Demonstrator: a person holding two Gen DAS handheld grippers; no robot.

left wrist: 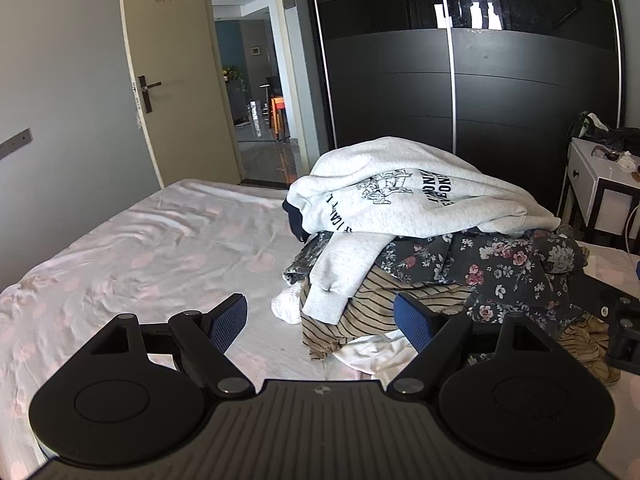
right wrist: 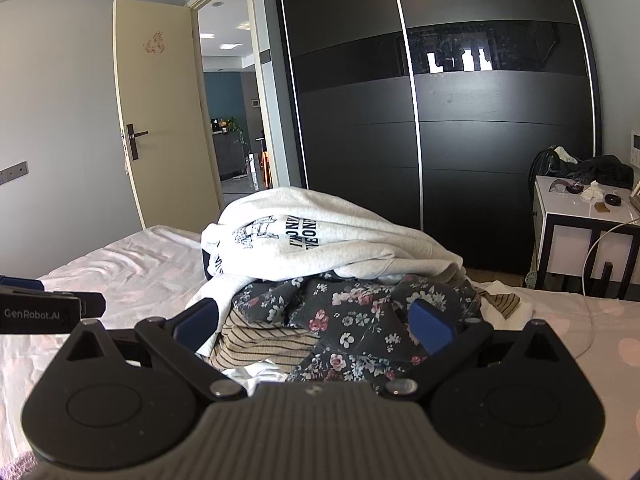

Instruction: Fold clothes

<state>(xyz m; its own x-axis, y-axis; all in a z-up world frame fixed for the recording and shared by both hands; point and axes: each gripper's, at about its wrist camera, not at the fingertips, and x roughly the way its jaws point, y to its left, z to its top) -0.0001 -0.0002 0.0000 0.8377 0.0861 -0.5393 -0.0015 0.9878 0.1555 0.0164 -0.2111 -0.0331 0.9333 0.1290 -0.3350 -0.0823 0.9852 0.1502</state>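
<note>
The left gripper (left wrist: 322,320) is level, its blue-padded fingers (left wrist: 228,324) spread wide with nothing between them. The right gripper (right wrist: 316,324) is likewise wide open and empty, fingers (right wrist: 430,326) pointing forward. The two sit side by side, each visible at the edge of the other's view.

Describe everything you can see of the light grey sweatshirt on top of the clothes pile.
The light grey, fleecy-looking sweatshirt with dark printed lettering and a line drawing lies crumpled on top of the clothes pile on the bed. Its print faces up, with the letters upside down to both cameras. One sleeve with a ribbed cuff hangs down the pile's left side over a beige striped garment. It rests on a dark floral garment. Neither claw touches it.
</note>
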